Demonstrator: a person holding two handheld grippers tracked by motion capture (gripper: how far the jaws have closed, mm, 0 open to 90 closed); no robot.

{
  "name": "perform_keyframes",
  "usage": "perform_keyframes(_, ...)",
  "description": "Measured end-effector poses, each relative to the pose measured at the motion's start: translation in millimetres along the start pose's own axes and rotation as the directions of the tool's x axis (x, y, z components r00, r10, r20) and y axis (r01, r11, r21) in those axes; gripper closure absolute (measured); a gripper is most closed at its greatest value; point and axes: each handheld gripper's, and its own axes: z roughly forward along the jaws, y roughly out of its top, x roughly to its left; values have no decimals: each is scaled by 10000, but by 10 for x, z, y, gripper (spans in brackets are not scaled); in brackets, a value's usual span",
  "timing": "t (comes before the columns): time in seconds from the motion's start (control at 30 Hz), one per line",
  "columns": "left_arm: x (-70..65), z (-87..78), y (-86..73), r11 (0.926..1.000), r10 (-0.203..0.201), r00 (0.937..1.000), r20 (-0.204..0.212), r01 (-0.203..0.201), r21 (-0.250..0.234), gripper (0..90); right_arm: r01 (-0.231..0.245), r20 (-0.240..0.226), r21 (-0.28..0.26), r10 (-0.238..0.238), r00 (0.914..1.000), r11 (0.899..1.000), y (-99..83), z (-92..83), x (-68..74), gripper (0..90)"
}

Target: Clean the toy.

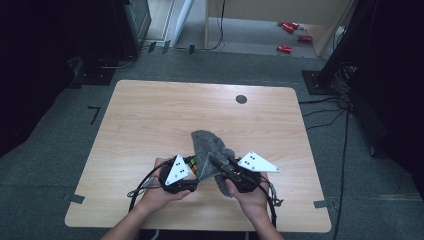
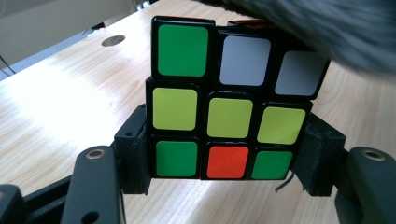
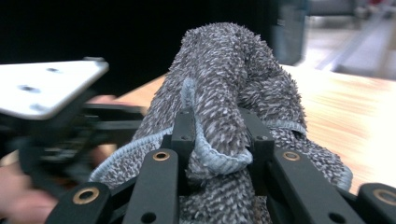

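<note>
Left gripper view: cube [image 2: 227, 107] shows green, yellow, grey, red stickers.

I see cube [image 2: 229, 112]: glossy plastic, smooth stickers | cloth [image 3: 224, 93]: grey, rough nubby terry, stitched hem | table [image 1: 150, 120]: pale wood grain, smooth, matt | jaws: matt black plastic

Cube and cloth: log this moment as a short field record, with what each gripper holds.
left gripper: shut on the puzzle cube, clamped at its bottom row
right gripper: shut on a bunched fold of the grey cloth
cloth against cube: cloth drapes over the cube's far top corner
facing side of cube: middle row yellow-green, red sticker bottom centre
table: light wood
</note>
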Motion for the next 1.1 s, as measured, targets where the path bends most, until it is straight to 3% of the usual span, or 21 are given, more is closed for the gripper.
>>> perform_keyframes(0.1,-15,-32,22,9999,93,9998,-148,-95,-129,353,381,-83,213,-379,9992,9990,-35,67,89,720)
perform_keyframes(0.3,-4,-44,18,9996,12,9999,-168,-16,-267,353,-275,636,268,258,9976,9993,-79,30,-162,720)
perform_keyframes(0.43,6,-31,6,9997,-8,10000,-94,5,-254,352,-328,868,454,288,9958,9984,-73,15,-215,720)
perform_keyframes(0.47,11,-25,2,9998,-10,10000,-57,9,-200,352,-274,879,364,241,9958,9990,-61,0,-199,719)
perform_keyframes(0.57,3,1,-19,10000,-11,10000,60,11,17,352,62,294,34,-62,9995,10000,-15,-16,-65,718)
perform_keyframes(0.67,-23,-14,6,9996,-85,9998,186,89,-255,352,630,-147,173,-627,9979,9979,-2,37,108,717)
perform_keyframes(0.73,-22,-39,17,9994,12,10000,57,-10,-336,353,813,2,154,-813,9967,9966,-33,66,133,715)
perform_keyframes(0.83,2,-74,8,9985,3,9999,125,4,-546,353,236,399,93,-239,9989,9997,-51,45,-20,718)
perform_keyframes(0.97,32,-102,13,9946,-191,9994,290,219,-1017,353,-526,1084,-1,523,9927,9986,-63,-31,-235,718)
perform_keyframes(1.03,45,-124,20,9920,-202,9991,376,247,-1234,353,-870,995,-229,889,9911,9959,-60,-69,-291,718)
perform_keyframes(1.1,53,-132,15,9904,-273,9986,458,332,-1338,352,-1093,519,-421,1114,9924,9931,-61,-75,-295,718)
